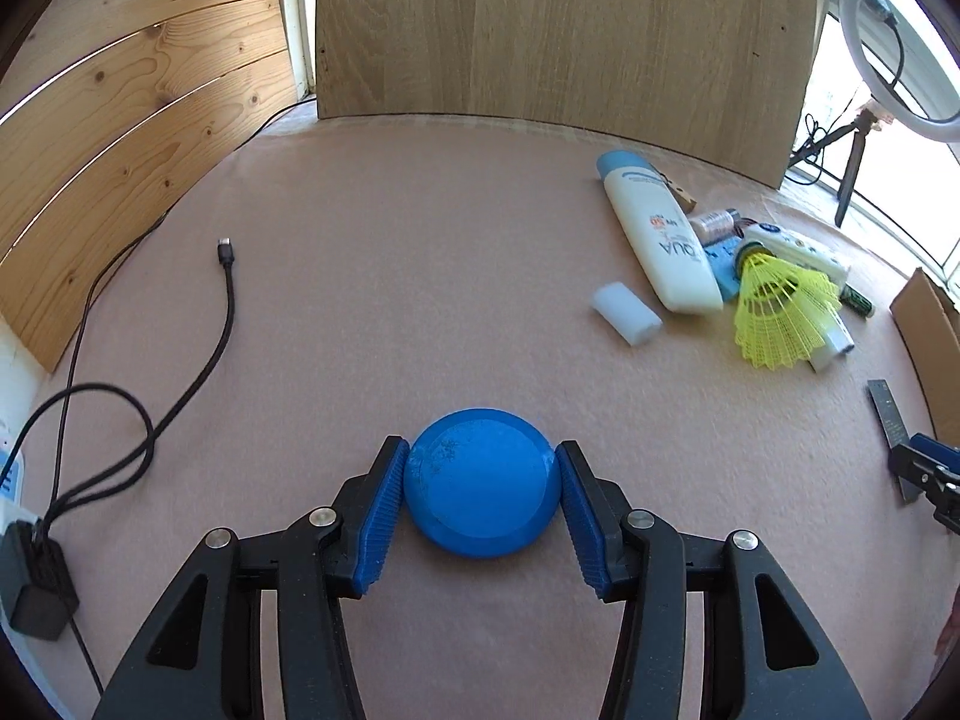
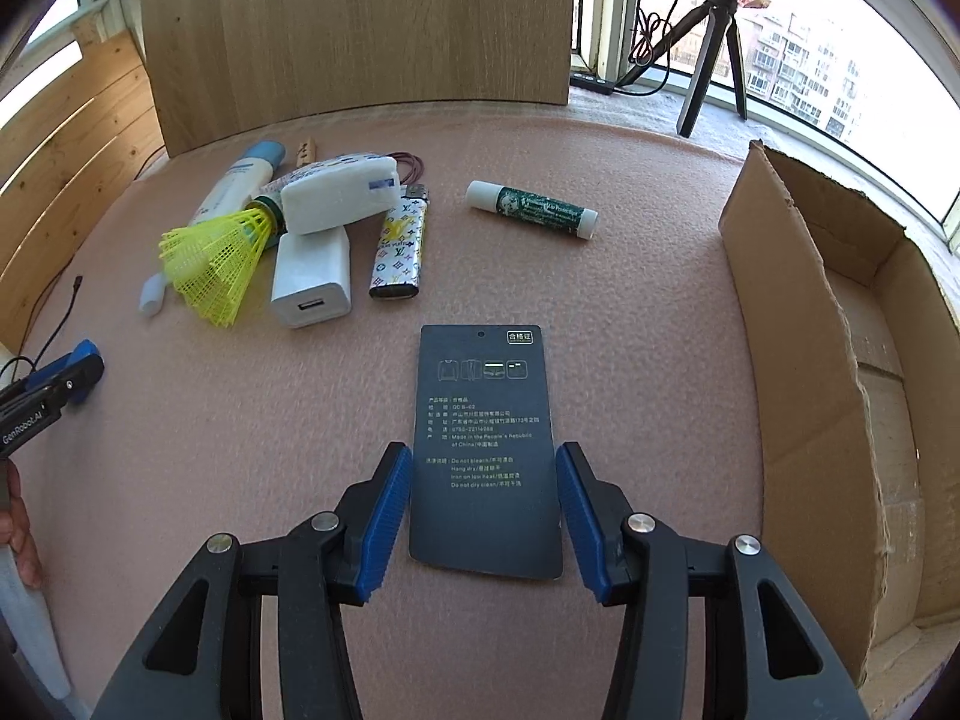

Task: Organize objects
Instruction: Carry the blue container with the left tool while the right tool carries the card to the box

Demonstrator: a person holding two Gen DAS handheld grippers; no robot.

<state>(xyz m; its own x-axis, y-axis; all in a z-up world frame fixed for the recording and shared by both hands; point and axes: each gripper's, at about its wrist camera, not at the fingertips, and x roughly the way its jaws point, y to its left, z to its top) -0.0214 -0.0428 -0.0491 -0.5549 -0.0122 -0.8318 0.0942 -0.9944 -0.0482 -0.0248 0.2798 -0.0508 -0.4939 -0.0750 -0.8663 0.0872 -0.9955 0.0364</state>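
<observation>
Left gripper (image 1: 483, 495): fingers touch both sides of the blue disc (image 1: 480, 483), which sits on the table (image 1: 372, 276); grip appears closed on it. Risk: the rounded rim gives small contact, so the disc may squirt forward on lifting.

Right gripper (image 2: 485, 504): fingers spread to either side of the dark hang tag (image 2: 486, 450), holding nothing. The tag lies flat, so closing may only slide or buckle it. The cardboard box (image 2: 798, 324) stands to the right; its torn wall could catch a carried item.
</observation>
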